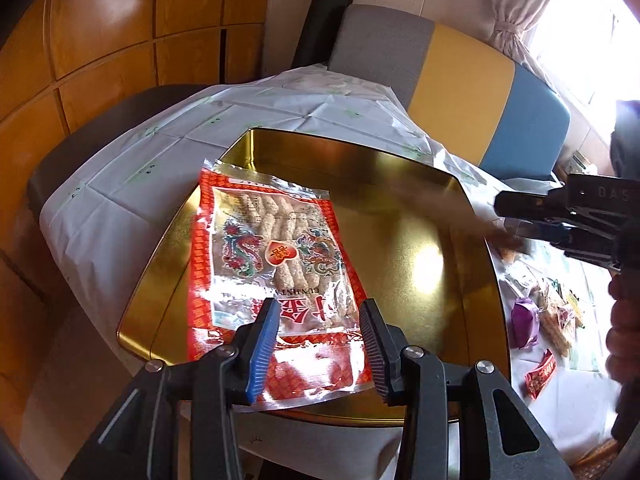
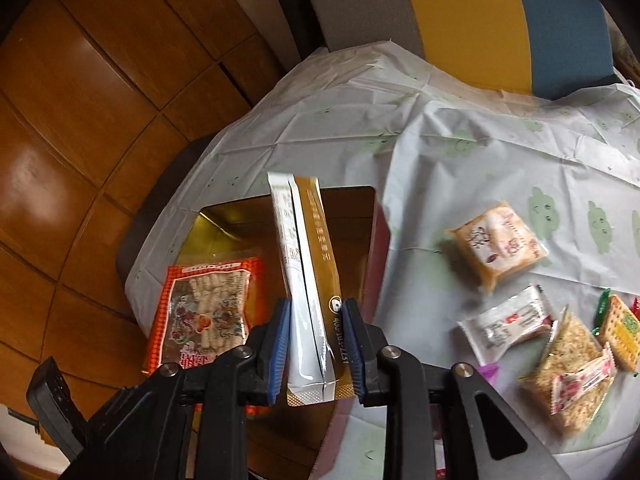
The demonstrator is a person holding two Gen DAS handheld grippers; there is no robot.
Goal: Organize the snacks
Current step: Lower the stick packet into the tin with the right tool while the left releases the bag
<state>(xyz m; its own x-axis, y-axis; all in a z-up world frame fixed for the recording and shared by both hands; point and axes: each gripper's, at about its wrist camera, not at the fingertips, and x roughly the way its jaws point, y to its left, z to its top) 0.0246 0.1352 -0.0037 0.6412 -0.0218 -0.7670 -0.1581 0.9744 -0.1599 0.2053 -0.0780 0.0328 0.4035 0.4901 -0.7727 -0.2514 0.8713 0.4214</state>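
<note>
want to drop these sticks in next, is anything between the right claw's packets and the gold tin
Nothing visible blocks the way. The right claw grips two long sachets, one white and one gold, over the open gold metal tin. Only the red sesame-stick bag lies inside, at the tin's left, leaving bare floor beside it.

**Wood panels, a striped chair, a bright window**

Glossy orange-brown wood panelling [image 1: 100, 40] fills the left side. A chair back [image 1: 452, 76] in grey, yellow and blue bands stands behind the tabletop, which is draped in a creased white cloth [image 2: 460, 144] printed with pale green shapes. At upper right a gathered cream curtain [image 1: 516, 12] hangs beside what seems an overexposed window [image 1: 588, 28].
</note>
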